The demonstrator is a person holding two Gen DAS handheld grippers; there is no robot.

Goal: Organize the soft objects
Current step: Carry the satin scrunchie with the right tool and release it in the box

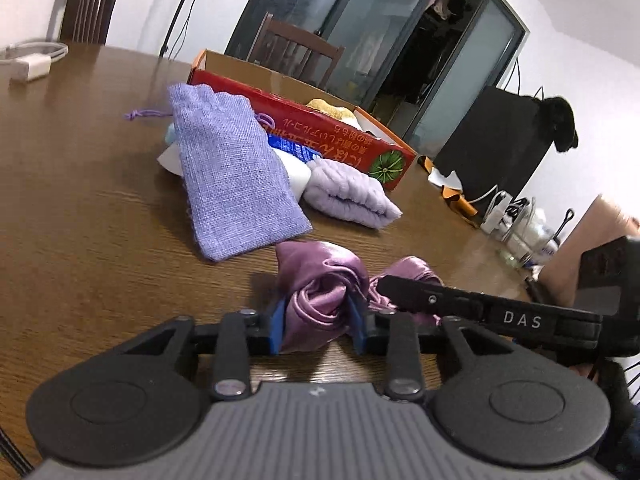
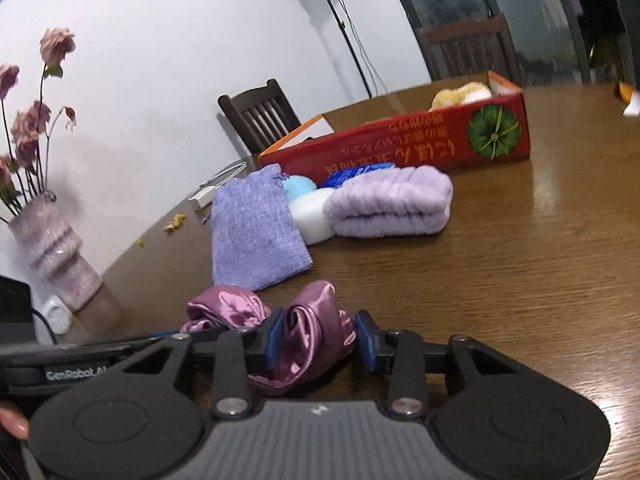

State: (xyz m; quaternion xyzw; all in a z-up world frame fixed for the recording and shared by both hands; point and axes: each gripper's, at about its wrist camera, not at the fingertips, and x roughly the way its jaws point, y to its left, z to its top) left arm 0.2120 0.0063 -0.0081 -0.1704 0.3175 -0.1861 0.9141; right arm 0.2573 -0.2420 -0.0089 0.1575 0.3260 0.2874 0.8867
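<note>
Shiny mauve satin cloth [image 1: 316, 300] lies crumpled on my brown wooden counter [image 1: 100, 220]. My left gripper [image 1: 318, 320], angled downward, has its jaws clamped on one bunch; my right gripper [image 2: 320, 334], alongside, likewise tilted, has jaws pinching the other end.

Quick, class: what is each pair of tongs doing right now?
Left tongs: closed on the purple satin cloth.
Right tongs: cloth between the pads, grip cannot be told.

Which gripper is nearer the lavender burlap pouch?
Left. The left gripper sits just below the lavender burlap pouch; the right gripper holds the satin cloth's farther end.
</note>
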